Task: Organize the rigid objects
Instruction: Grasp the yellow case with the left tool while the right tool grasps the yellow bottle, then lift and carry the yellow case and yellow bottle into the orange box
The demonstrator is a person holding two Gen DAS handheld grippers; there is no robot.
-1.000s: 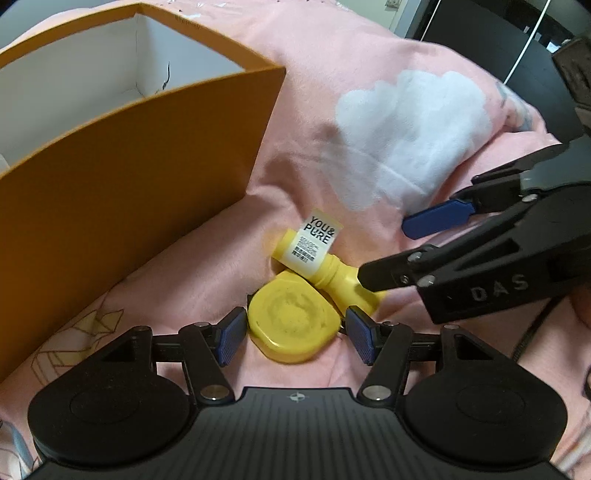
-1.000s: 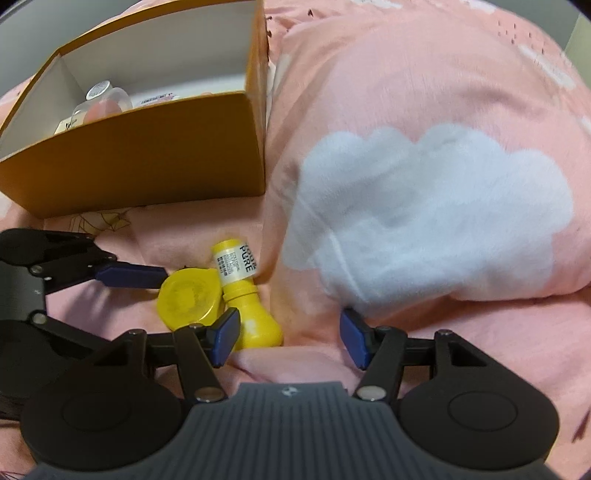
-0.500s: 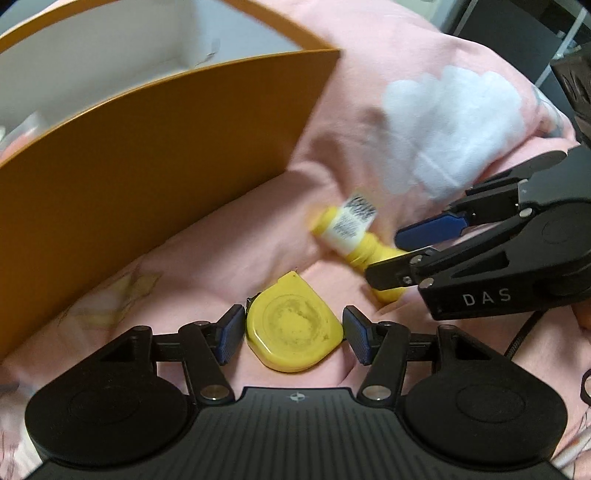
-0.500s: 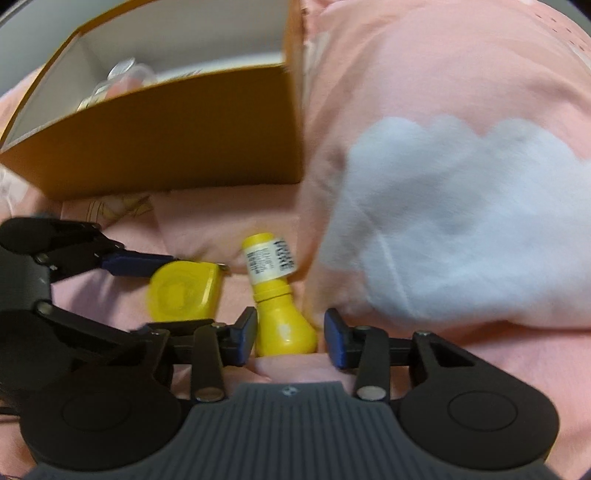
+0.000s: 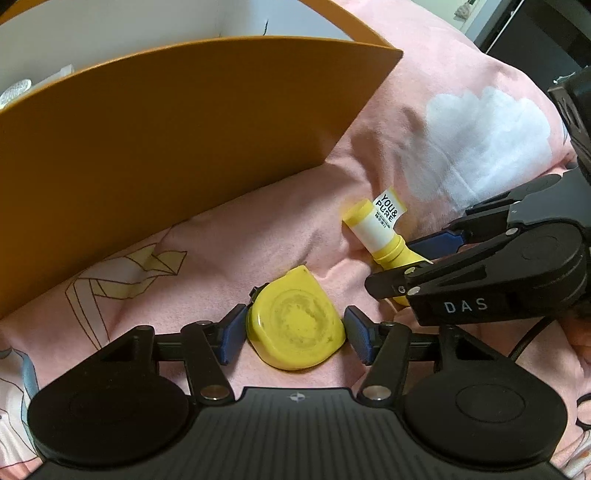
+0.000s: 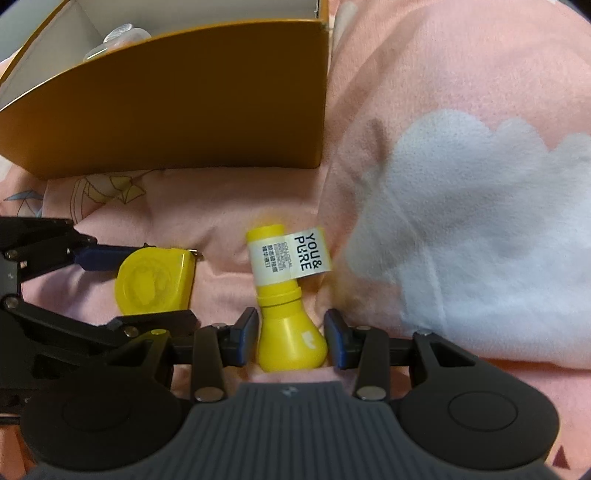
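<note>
A flat yellow tape measure (image 5: 295,328) lies on the pink blanket between the pads of my left gripper (image 5: 295,334); the pads sit close on both sides, the left one touching. It also shows in the right wrist view (image 6: 155,284). A yellow bulb-shaped bottle (image 6: 288,325) with a white "YOU & PURE" label lies between the pads of my right gripper (image 6: 290,338), which almost touch its wide end. The bottle also shows in the left wrist view (image 5: 380,236). An orange box (image 6: 177,96) stands behind both.
The orange box (image 5: 166,122) is open at the top, white inside, with clear items (image 6: 118,33) in it. The pink blanket (image 6: 461,110) with a white cloud print rises in a fold on the right. Dark furniture (image 5: 535,33) stands far right.
Both grippers have narrowed around their objects. The right gripper has slid the bottle to the right, away from the tape measure, and the box now looks closer.
</note>
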